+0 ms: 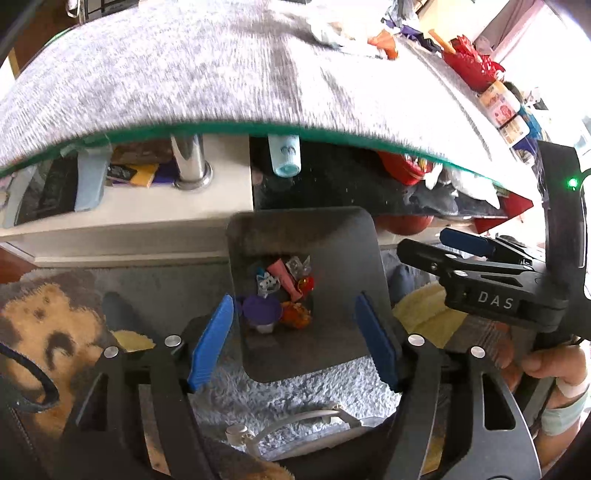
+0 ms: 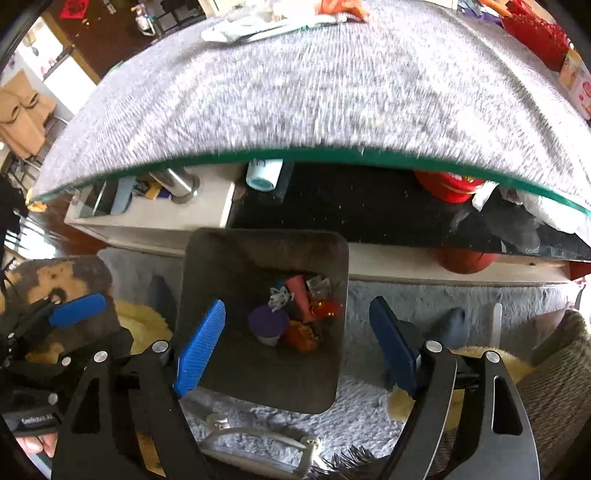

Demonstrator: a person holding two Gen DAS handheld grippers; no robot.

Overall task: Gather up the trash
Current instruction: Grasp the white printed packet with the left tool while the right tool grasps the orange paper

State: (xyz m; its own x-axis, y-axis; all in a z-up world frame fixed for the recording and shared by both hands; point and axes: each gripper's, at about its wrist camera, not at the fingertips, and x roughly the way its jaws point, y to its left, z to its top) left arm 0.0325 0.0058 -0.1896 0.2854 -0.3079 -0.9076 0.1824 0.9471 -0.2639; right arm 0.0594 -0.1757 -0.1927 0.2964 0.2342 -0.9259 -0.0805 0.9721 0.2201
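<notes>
A dark square bin (image 1: 258,236) (image 2: 221,258) stands on the floor rug below the table edge. At its bottom lie a purple cup (image 1: 260,310) (image 2: 267,321), a pink tube (image 1: 282,275) (image 2: 299,290), orange wrappers (image 1: 295,314) (image 2: 301,336) and clear foil scraps. My left gripper (image 1: 297,339) hangs open above the bin's mouth, nothing between its blue pads. My right gripper (image 2: 299,347) is open too, over the same bin and empty. Each gripper shows at the edge of the other's view: the right one (image 1: 465,240) and the left one (image 2: 77,310).
A table (image 1: 184,74) (image 2: 295,92) with a grey cloth and a green glass edge fills the upper half. Wrappers and paper (image 1: 347,33) and a red basket (image 1: 469,62) lie at its far side. Under it are a lower shelf with a chrome leg (image 1: 190,158), red bags and a basketball (image 2: 465,260). A fluffy grey rug (image 2: 369,417) surrounds the bin.
</notes>
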